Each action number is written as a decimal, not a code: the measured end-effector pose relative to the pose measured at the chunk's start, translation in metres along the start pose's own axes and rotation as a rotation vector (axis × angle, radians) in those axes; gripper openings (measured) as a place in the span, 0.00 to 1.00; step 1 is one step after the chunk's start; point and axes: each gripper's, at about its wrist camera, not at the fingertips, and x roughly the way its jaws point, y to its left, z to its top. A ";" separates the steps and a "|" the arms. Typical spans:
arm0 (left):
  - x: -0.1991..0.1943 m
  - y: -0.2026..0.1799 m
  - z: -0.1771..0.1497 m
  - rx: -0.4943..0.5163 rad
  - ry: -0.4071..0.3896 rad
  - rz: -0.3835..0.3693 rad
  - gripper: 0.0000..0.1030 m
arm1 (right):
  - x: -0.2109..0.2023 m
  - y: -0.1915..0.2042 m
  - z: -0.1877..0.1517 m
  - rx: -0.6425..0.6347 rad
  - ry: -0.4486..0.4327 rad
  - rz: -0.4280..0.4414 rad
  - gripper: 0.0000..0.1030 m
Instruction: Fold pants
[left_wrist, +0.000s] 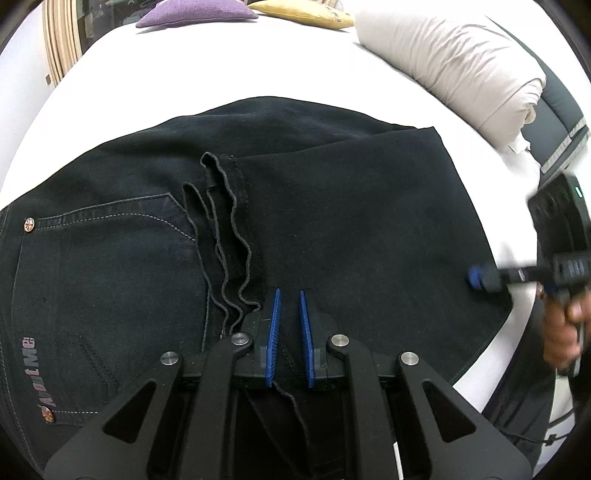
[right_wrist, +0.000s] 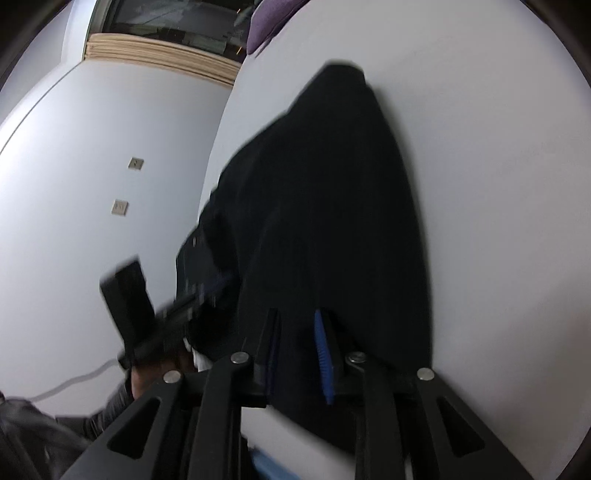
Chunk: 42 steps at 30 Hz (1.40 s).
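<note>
Left wrist view looks down on black pants spread across a white bed, already doubled over so the leg hems lie in wavy layers near the back pocket. A lettered tab and 2 small rivets mark that pocket. The left gripper sits low on the fabric just beside those hems, its 2 blue pads nearly together with a fold of the dark cloth pinched between them. Off to the right edge of the pants, the right gripper shows blurred, its blue tip at the cloth's border, with a hand behind it.

From the right wrist view the picture is smeared. The right gripper has its jaws standing apart with the pants running between them; I cannot tell whether the pads press on the cloth. The left gripper appears as a dark blur at the far edge of the pants.

A rolled cream duvet lies at the far right of the bed, and a purple cushion and a yellow one rest at its head.
</note>
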 end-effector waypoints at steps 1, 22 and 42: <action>0.000 0.003 0.002 0.000 0.000 0.000 0.10 | -0.003 -0.001 -0.004 0.002 -0.007 -0.007 0.22; -0.015 0.042 -0.004 -0.053 -0.026 -0.066 0.11 | 0.013 0.051 0.036 0.008 -0.125 0.074 0.25; -0.131 0.136 -0.096 -0.383 -0.226 -0.135 0.11 | 0.077 0.080 0.043 0.025 -0.111 0.130 0.41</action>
